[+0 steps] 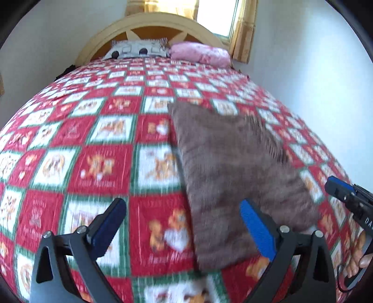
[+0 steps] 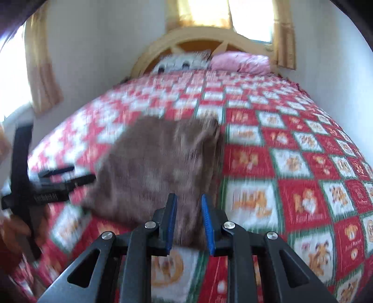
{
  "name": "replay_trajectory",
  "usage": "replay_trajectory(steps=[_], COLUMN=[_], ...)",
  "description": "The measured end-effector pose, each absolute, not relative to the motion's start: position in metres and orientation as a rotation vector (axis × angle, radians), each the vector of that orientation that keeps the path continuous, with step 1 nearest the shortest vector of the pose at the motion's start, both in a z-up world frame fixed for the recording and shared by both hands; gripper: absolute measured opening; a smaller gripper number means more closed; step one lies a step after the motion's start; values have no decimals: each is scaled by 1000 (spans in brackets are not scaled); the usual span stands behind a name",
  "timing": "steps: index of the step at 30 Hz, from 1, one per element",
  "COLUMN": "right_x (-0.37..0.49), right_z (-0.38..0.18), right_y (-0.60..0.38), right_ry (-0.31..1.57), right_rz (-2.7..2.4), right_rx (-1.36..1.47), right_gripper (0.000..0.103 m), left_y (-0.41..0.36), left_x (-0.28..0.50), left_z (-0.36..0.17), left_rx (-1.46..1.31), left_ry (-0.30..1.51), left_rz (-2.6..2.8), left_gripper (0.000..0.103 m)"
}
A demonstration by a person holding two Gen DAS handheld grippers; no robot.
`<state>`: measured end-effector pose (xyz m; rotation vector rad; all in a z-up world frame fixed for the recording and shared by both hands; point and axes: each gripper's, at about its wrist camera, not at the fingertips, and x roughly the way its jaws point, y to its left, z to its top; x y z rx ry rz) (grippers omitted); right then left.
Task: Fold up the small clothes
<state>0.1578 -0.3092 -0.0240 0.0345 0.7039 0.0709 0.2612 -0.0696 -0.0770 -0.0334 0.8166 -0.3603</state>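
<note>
Two black two-finger grippers with blue pads occupy the nearest ground, both clear of the work. Left gripper (image 1: pixel 184 227): jaws spread to full width, nothing between the pads; the gap frames bare quilt, and the near corner of the cloth lies just beyond the right-hand pad. This wide stance suits a released tool, ready to straddle a thick edge. Right gripper (image 2: pixel 189 225): jaws narrowed to a slim gap, with no fabric pinched; the cloth seen through the gap lies flat on the bed beyond the tips, so the tool is released, not grasping. A narrow setting favours nipping a thin single layer.

Beyond the tips lies the task item, a brown fuzzy fabric piece folded into a long rectangle (image 1: pixel 235 167), resting flat on the red, white and green patchwork quilt with bear prints (image 1: pixel 105 163). Edges appear roughly aligned, which suggests at least one fold is complete; motion blur prevents counting layers. It sits toward the near end of the bed, within reach of both tools, one gripper on each side.

Farther off, a white patterned pillow (image 1: pixel 137 49) and a pink pillow (image 1: pixel 200 53) lean against the arched pale wooden headboard (image 1: pixel 149 22), well apart from the cloth. Yellow curtains (image 1: pixel 243 30) flank a bright window behind
</note>
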Motion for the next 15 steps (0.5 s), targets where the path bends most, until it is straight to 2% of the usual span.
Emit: replay_trajectory(steps=[5, 8, 12, 15], right_x=[212, 246, 288, 300], right_z=[-16, -25, -51, -75], right_y=[-304, -298, -293, -307], right_ry=[680, 707, 801, 846], right_rz=[77, 97, 104, -34], right_rx=[42, 11, -55, -140], right_gripper=[23, 9, 8, 4], left_y=[-95, -106, -126, -131], left_x=[289, 303, 324, 334], left_z=[-69, -68, -82, -103], left_rx=[-16, 0, 38, 30], left_ry=[796, 791, 834, 897], left_rz=[-338, -328, -279, -270], left_gripper=[101, 101, 101, 101])
